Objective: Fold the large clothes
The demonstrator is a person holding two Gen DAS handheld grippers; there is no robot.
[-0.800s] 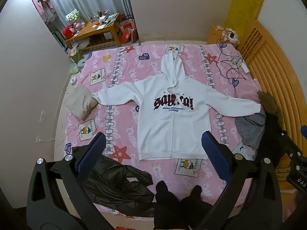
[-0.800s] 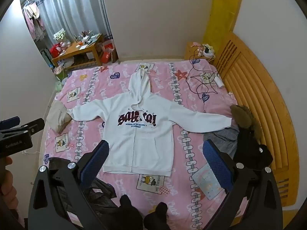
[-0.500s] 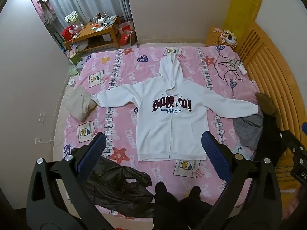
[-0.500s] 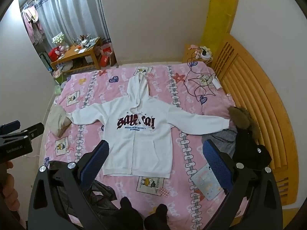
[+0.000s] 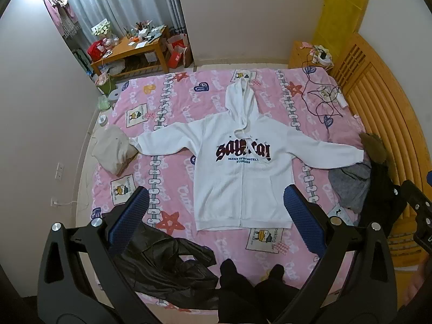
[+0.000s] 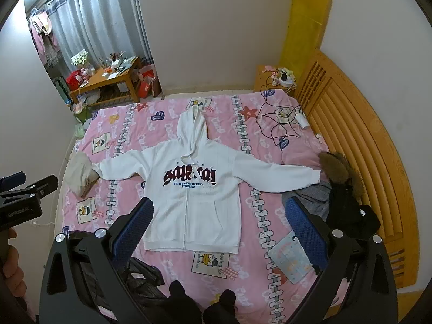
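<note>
On the pink bed (image 5: 172, 178), a white hoodie (image 5: 243, 178) lies flat, face up, sleeves spread left and right, hood toward the far wall. Both the left tongs (image 5: 216, 216) and the right tongs (image 6: 224, 226) hang above its hem, spread wide and empty. A black garment (image 5: 167, 267), perhaps a jacket, sits crumpled at the near left; dark clothes (image 6: 348, 205) pile by the headboard (image 6: 364, 140).

"STUDIOS" on white hoodie (image 5: 243, 172)
</note>
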